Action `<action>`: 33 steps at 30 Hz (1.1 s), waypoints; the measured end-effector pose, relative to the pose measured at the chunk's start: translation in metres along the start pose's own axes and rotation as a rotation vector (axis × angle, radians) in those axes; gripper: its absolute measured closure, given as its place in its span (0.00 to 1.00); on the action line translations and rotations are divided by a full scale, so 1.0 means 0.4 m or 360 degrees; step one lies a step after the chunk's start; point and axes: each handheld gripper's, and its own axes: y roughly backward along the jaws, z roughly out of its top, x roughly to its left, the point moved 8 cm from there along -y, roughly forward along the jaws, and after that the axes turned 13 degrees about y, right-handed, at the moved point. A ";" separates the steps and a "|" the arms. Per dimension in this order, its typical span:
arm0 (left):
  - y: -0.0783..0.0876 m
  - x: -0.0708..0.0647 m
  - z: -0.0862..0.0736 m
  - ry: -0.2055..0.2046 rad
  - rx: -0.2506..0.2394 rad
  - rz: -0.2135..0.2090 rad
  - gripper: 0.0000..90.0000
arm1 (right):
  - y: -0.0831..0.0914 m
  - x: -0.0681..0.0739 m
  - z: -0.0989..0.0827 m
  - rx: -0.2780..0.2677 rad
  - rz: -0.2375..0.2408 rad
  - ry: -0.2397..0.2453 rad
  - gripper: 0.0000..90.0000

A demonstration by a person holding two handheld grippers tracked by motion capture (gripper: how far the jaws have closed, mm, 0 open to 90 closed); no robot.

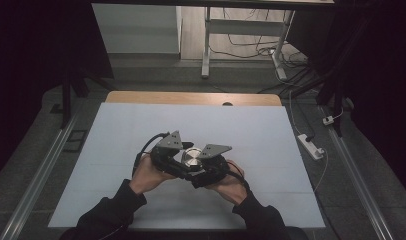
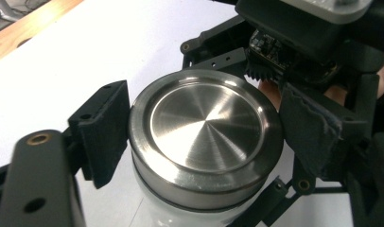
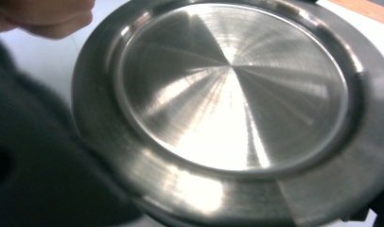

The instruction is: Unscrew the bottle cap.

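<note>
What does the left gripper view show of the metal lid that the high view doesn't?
Left gripper view: the lid sits on a white container body, with one padded jaw against its left rim and the other at its right. High view: both forearms come in from the bottom, and the left gripper and right gripper meet around the lid over a white table. Both: the round brushed-metal lid between black jaws.

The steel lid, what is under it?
Under the steel lid a white container shows just below its rim. Its contents and lower body are hidden.
</note>
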 end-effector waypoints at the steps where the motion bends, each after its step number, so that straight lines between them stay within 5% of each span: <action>1: 0.006 0.004 0.003 0.0009 -0.0013 -0.0015 0.11 | 0.002 -0.001 0.002 -0.0008 0.0002 -0.0001 0.16; 5: 0.035 0.022 0.003 -0.0004 -0.0018 -0.0095 0.02 | 0.007 0.006 0.010 -0.0037 0.0039 0.0019 0.16; 6: 0.053 0.026 -0.004 -0.0038 0.0008 -0.0202 0.02 | 0.006 0.010 0.011 -0.0038 0.0064 0.0025 0.16; 9: 0.070 0.019 -0.017 -0.0144 0.0054 -0.0346 0.05 | 0.001 0.028 0.013 -0.0037 0.0133 0.0067 0.16; 12: 0.066 0.005 -0.026 -0.0222 0.0124 -0.0412 0.06 | -0.003 0.048 0.017 -0.0041 0.0192 0.0109 0.16; 16: 0.047 -0.009 -0.037 -0.0300 0.0197 -0.0420 0.10 | 0.000 0.067 0.024 -0.0056 0.0233 0.0156 0.16; 19: 0.041 -0.009 -0.035 -0.0300 0.0177 -0.0387 0.22 | 0.004 0.070 0.027 -0.0058 0.0236 0.0171 0.16; 22: 0.039 -0.006 -0.031 -0.0267 0.0152 -0.0345 0.23 | 0.006 0.065 0.026 -0.0055 0.0219 0.0162 0.16; 24: 0.024 -0.002 -0.017 -0.0185 0.0095 -0.0214 0.23 | 0.007 0.046 0.025 -0.0051 0.0154 0.0117 0.16; 25: 0.024 -0.002 -0.017 -0.0185 0.0095 -0.0214 0.23 | 0.008 0.037 0.023 -0.0045 0.0113 0.0100 0.16; 27: 0.002 -0.001 -0.002 -0.0076 0.0033 -0.0047 0.23 | 0.009 0.018 0.019 -0.0035 0.0049 0.0057 0.16; 28: 0.002 -0.001 -0.002 -0.0076 0.0033 -0.0047 0.23 | 0.011 0.009 0.016 -0.0030 0.0016 0.0033 0.16; 31: -0.019 -0.004 0.010 0.0045 -0.0034 0.0109 0.22 | 0.014 -0.012 0.009 -0.0018 -0.0063 -0.0025 0.16; 33: -0.026 0.001 0.016 0.0103 -0.0039 0.0165 0.07 | 0.015 -0.016 0.008 -0.0016 -0.0080 -0.0040 0.16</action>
